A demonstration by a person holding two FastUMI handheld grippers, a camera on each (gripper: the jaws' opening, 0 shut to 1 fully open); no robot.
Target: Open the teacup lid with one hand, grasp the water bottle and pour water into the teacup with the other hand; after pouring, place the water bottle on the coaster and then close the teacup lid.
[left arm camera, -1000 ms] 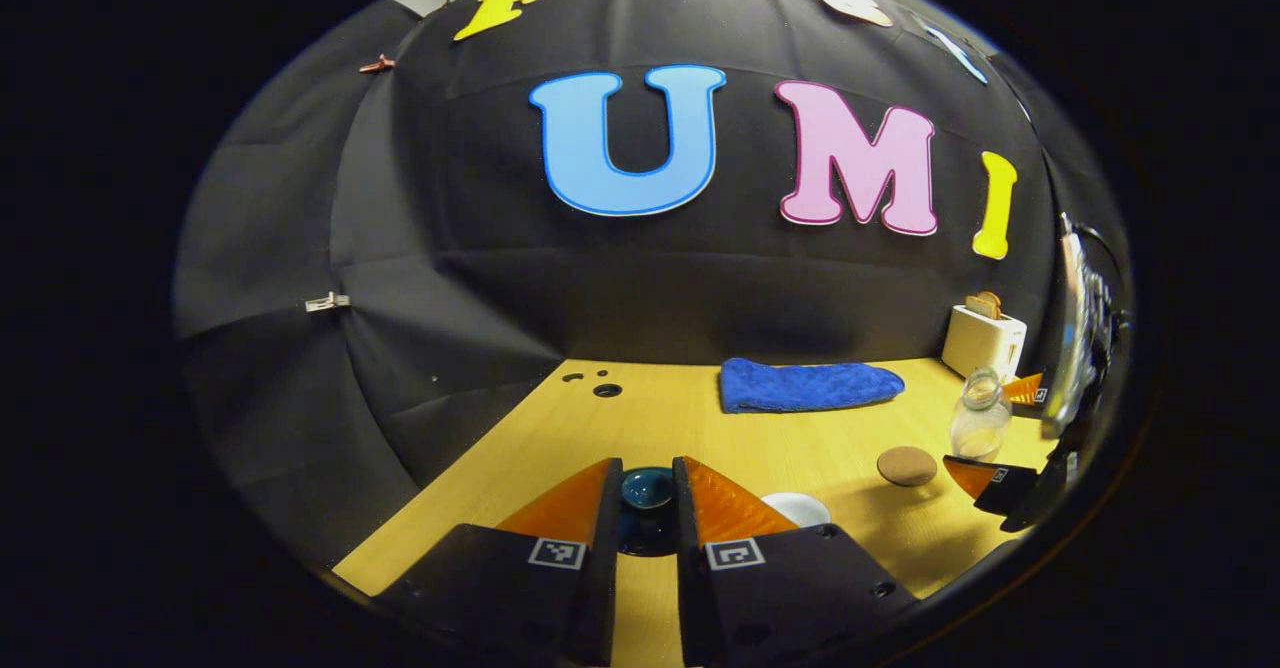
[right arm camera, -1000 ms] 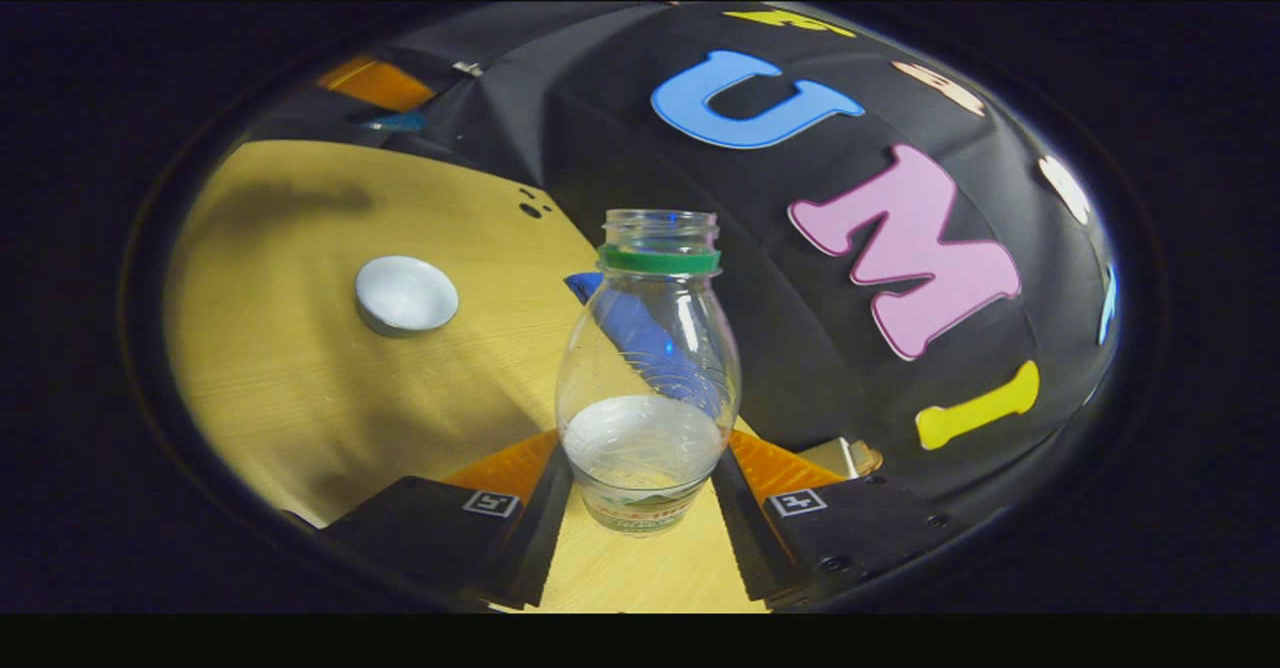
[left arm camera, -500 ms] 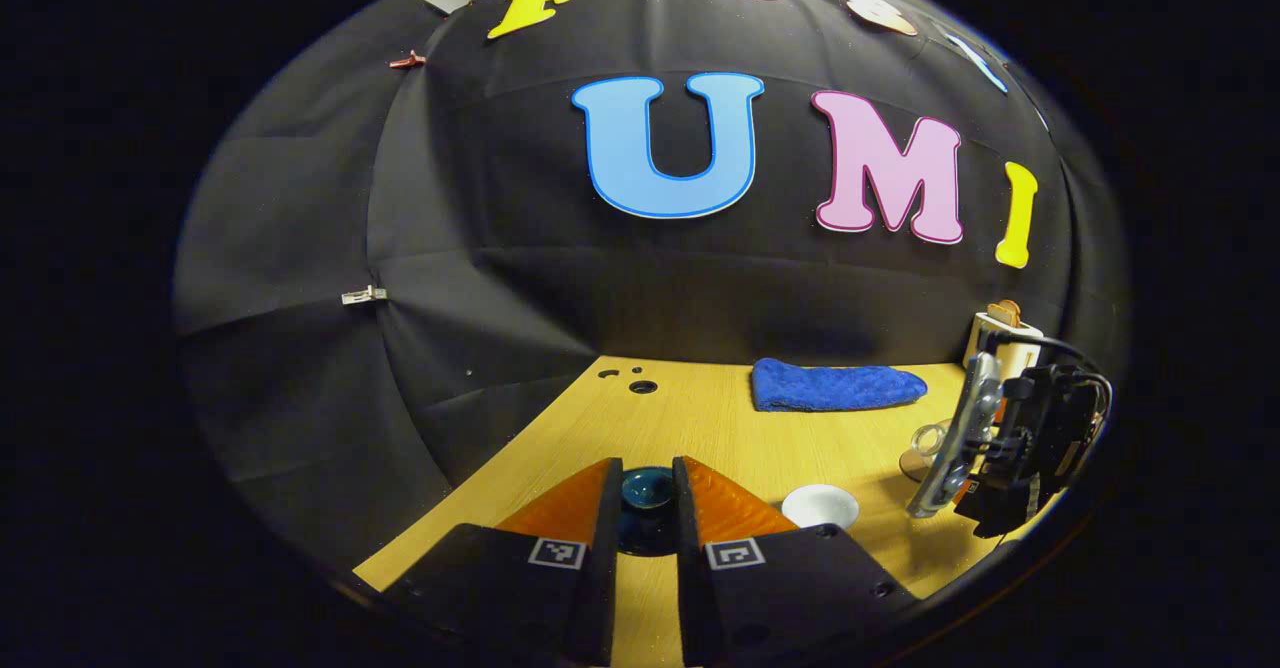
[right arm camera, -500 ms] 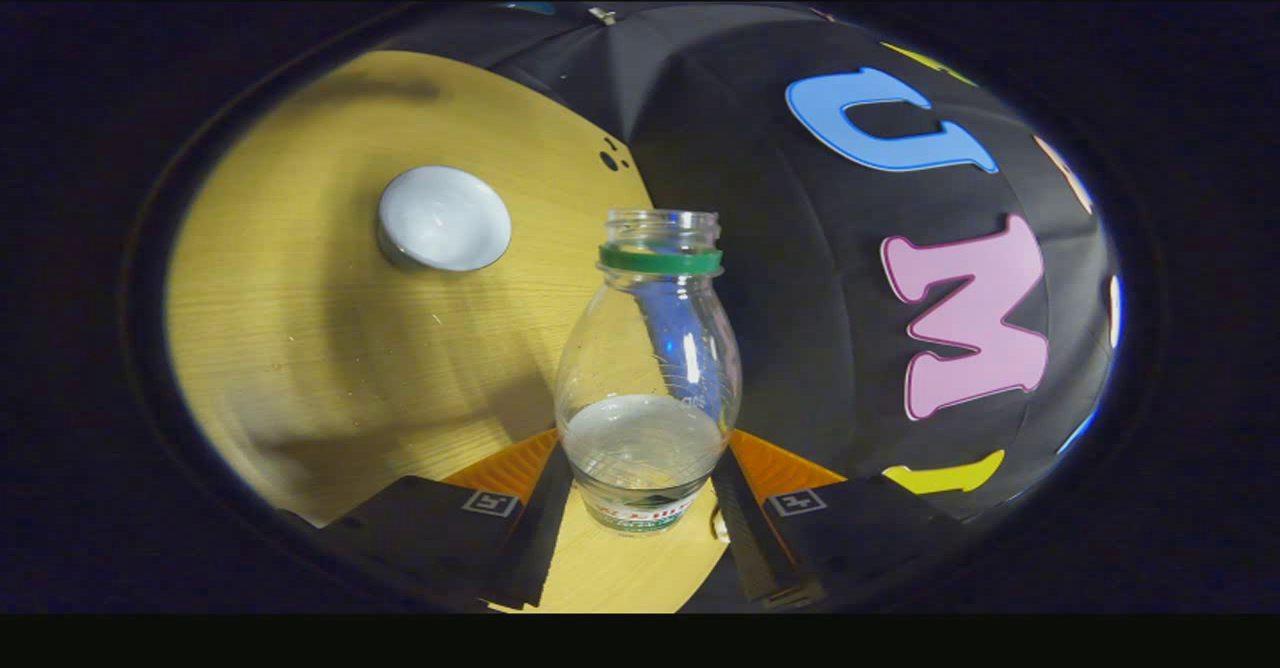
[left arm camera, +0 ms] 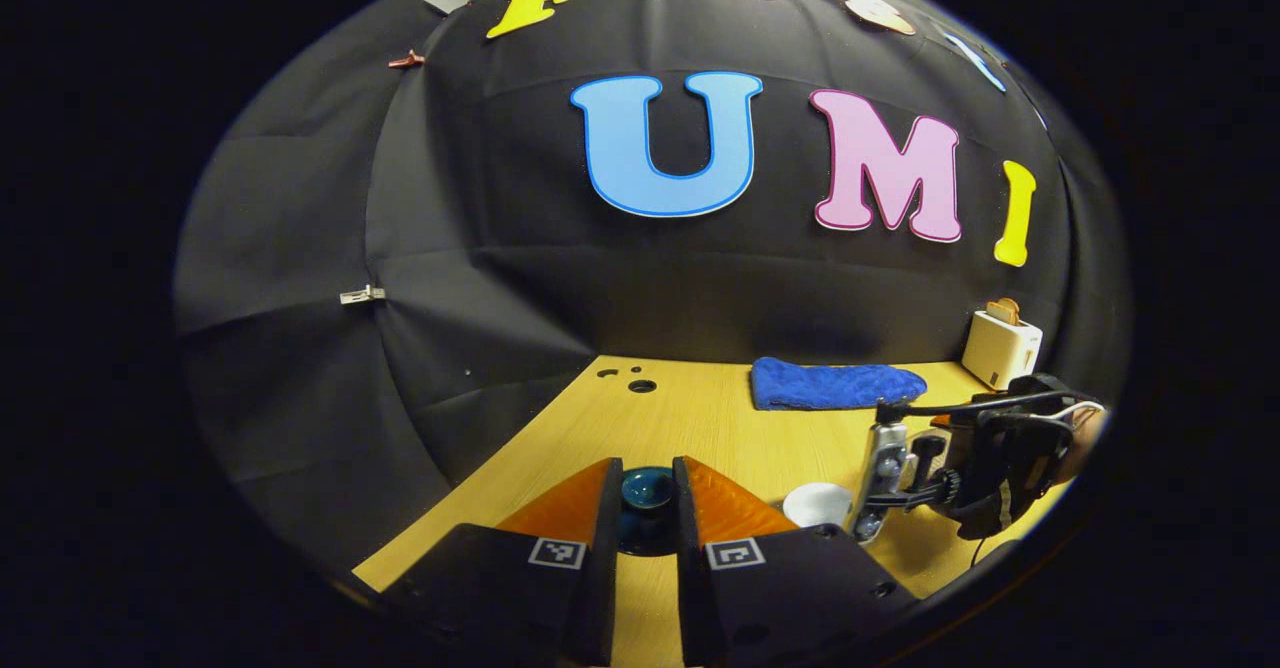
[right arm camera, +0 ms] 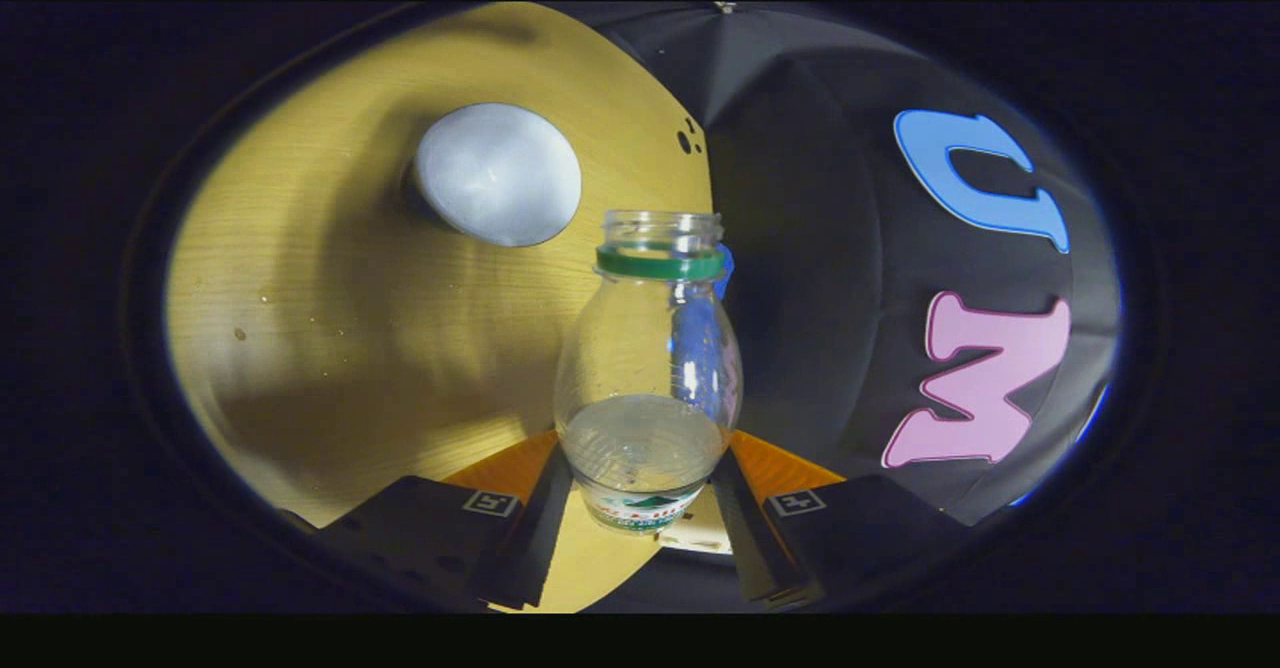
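My left gripper (left arm camera: 647,468) is shut on the dark blue teacup lid (left arm camera: 647,493), holding it by its knob above the wooden table (left arm camera: 700,418). The open white teacup (left arm camera: 818,504) stands just right of it. My right gripper (right arm camera: 640,460) is shut on a clear water bottle (right arm camera: 648,348) with a green neck ring, no cap, and water in its lower part. The right gripper view is rolled, and the teacup (right arm camera: 497,173) sits up and left of the bottle's mouth. In the left gripper view, the right gripper (left arm camera: 985,453) hovers beside the cup.
A folded blue cloth (left arm camera: 835,386) lies at the back of the table, and a white toaster (left arm camera: 1000,346) stands at the back right. Small holes (left arm camera: 640,386) mark the table's far left corner.
My right gripper has carried the bottle leftward to the teacup and rolled it over; the cup looms larger in its view. The left gripper holds the lid still.
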